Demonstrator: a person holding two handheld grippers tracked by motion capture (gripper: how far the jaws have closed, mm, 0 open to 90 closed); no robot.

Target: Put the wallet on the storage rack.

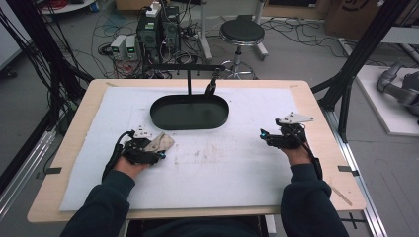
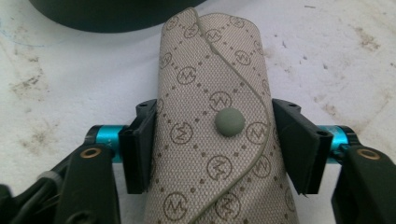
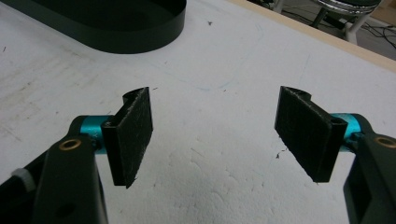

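Note:
A beige fabric wallet [image 2: 215, 70] with a printed monogram pattern and a grey snap button [image 2: 229, 122] lies lengthwise between the jaws of my left gripper [image 2: 215, 144]. Both black pads [image 2: 142, 149] touch its long edges, so the gripper is shut on it. From above, the wallet [image 1: 163, 141] sticks out of the left gripper [image 1: 157, 149] toward the tray, low over the white mat at the left. My right gripper [image 1: 264, 135] rests at the right of the mat. Its jaws [image 3: 219, 135] stand open and empty, pointing toward the middle.
A black oval tray [image 1: 190, 124] sits at the middle back of the white foam mat [image 1: 222, 168], just beyond the wallet; its wall [image 2: 107, 21] shows in the left gripper view and its rim [image 3: 116, 39] in the right gripper view. A black stand [image 1: 189, 79] rises behind it.

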